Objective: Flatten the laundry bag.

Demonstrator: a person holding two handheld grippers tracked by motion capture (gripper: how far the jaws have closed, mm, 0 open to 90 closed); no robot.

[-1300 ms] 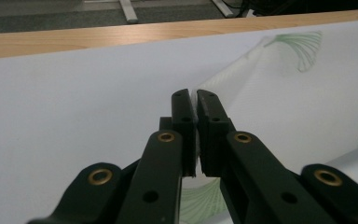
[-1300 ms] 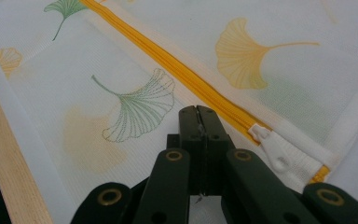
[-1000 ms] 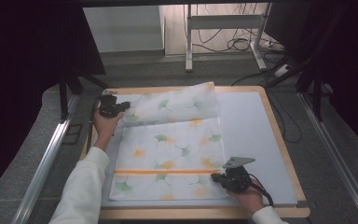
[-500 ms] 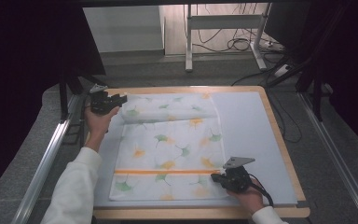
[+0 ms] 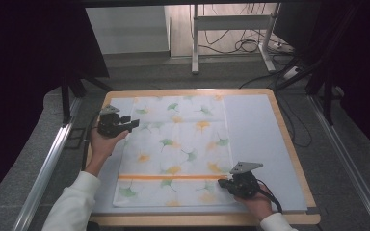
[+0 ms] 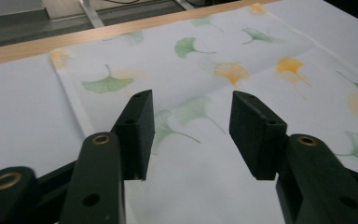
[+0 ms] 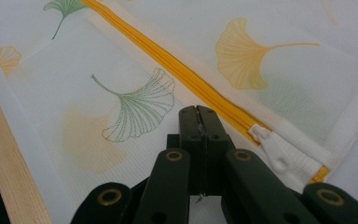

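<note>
Left tool (image 5: 134, 125) first: its jaws have just been opening and stand apart now with nothing between them, hovering over the far left part of the cloth bag (image 5: 178, 149). In the left gripper view that tool (image 6: 191, 123) looks along its two black jaws at the printed fabric (image 6: 242, 93) just beyond them, green and yellow leaves all over it, and the pads touch nothing.

Over to the right tool (image 5: 224, 183), down at the near right corner of the bag: jaws pressed tight together. In the right gripper view the tool (image 7: 198, 112) has its tips right on the fabric beside the yellow zipper (image 7: 177, 70), and the white zipper pull (image 7: 272, 147) lies just to the right of them. Whether a fold of cloth is pinched between those pads I cannot tell.

The bag itself lies spread flat on the pale mat (image 5: 257, 139), left of the middle, its zipper (image 5: 168, 177) running left to right across the near end. The mat sits on the wooden-edged table (image 5: 289, 144). A white sleeve (image 5: 72, 204) comes in at the near left, behind the left hand (image 5: 103, 144).
</note>
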